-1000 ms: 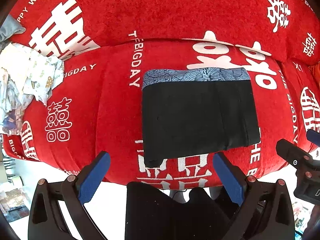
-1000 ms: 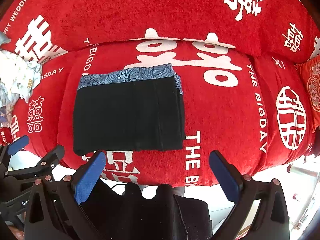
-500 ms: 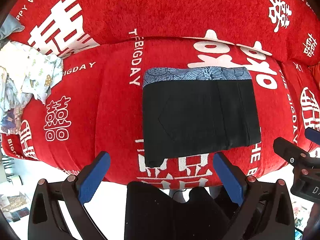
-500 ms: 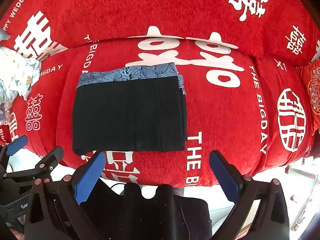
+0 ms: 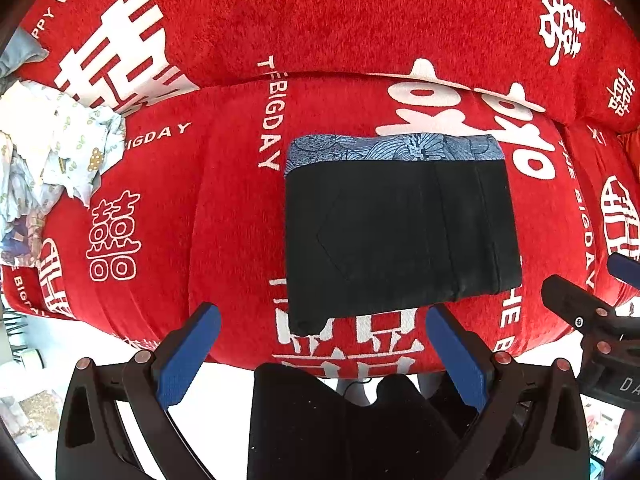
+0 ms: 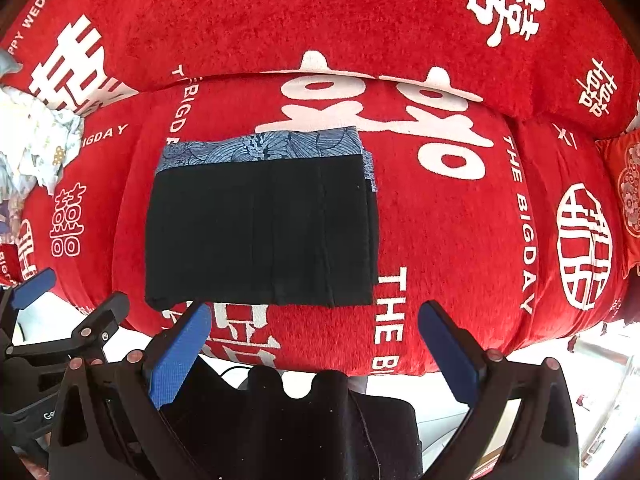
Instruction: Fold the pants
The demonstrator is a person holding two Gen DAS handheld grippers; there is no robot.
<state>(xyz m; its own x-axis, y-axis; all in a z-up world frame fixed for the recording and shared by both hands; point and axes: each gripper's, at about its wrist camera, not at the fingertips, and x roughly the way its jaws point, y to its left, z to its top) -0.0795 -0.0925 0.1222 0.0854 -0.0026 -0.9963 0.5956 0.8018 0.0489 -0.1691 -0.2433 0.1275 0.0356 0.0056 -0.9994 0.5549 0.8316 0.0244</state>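
Observation:
Black pants (image 5: 400, 236) lie folded into a flat rectangle on the red sofa seat (image 5: 232, 216), with a blue patterned band (image 5: 396, 148) along the far edge. They also show in the right wrist view (image 6: 260, 232). My left gripper (image 5: 322, 320) is open and empty, held just in front of the pants' near edge. My right gripper (image 6: 314, 320) is open and empty, near the pants' near right corner. Each gripper shows at the edge of the other's view: the right one (image 5: 592, 320), the left one (image 6: 60, 320).
The sofa cover is red with white lettering, with a back cushion (image 6: 320, 20) behind the seat. A heap of pale printed cloth (image 5: 48, 152) lies at the seat's left end. A small red cushion (image 6: 624, 192) sits at the right. Pale floor (image 5: 32, 380) shows below the sofa's front edge.
Both grippers have drawn slightly closer to the sofa; the pants sit a little lower and larger in view. The pants themselves have not moved.

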